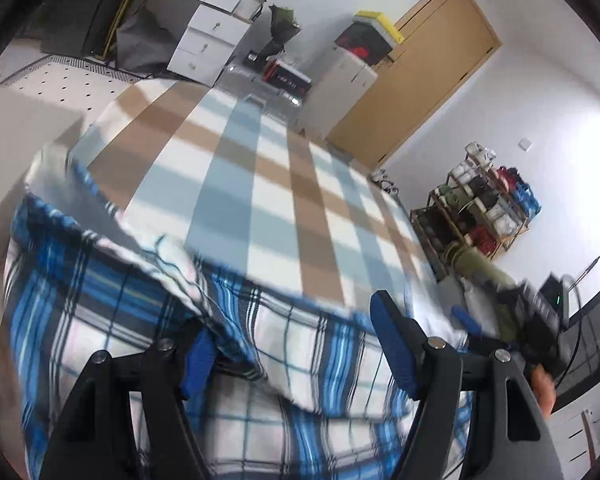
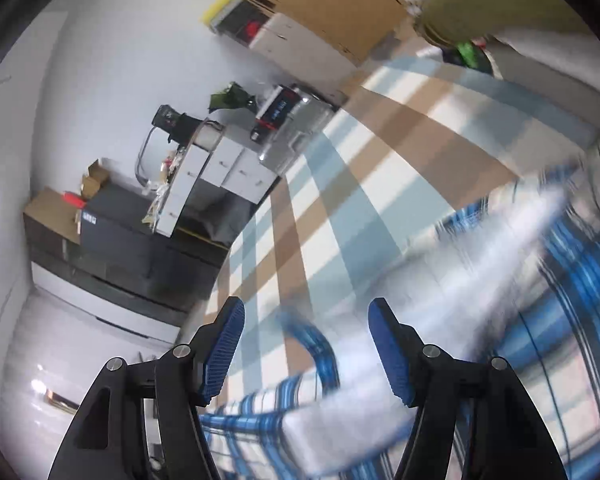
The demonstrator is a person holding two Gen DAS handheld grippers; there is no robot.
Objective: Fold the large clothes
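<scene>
Blue-and-white plaid cloth garment (image 1: 140, 320) lies rumpled on the near end of a wide bed covered with a tan, pale-blue and white checked sheet (image 1: 260, 184), its folds blurred in both wrist views. In the left wrist view the left gripper (image 1: 296, 344) stands with its jaws apart above the plaid cloth; a ridge of the fabric covers part of the left blue pad (image 1: 198, 360), but nothing is pinched between the pads. In the right wrist view the right gripper (image 2: 306, 350) is likewise released, its blue ribbed pads (image 2: 388, 352) spread wide over a curled plaid edge that lies between them without being pressed.

Beyond the far end of the checked sheet stand a white drawer desk (image 1: 204, 28) piled with small things, a black and red box (image 1: 286, 76) and a pale cabinet (image 1: 346, 80) carrying a dark box with a yellow lid. Behind the cabinet is a light wooden door (image 1: 420, 64). Off the sheet's side, against the white wall, a wooden rack (image 1: 484, 208) holds shoes. At the same side an olive-green sleeve (image 1: 488, 276) and a hand (image 1: 542, 388) show at the edge of the left wrist view, holding the other gripper's handle.
</scene>
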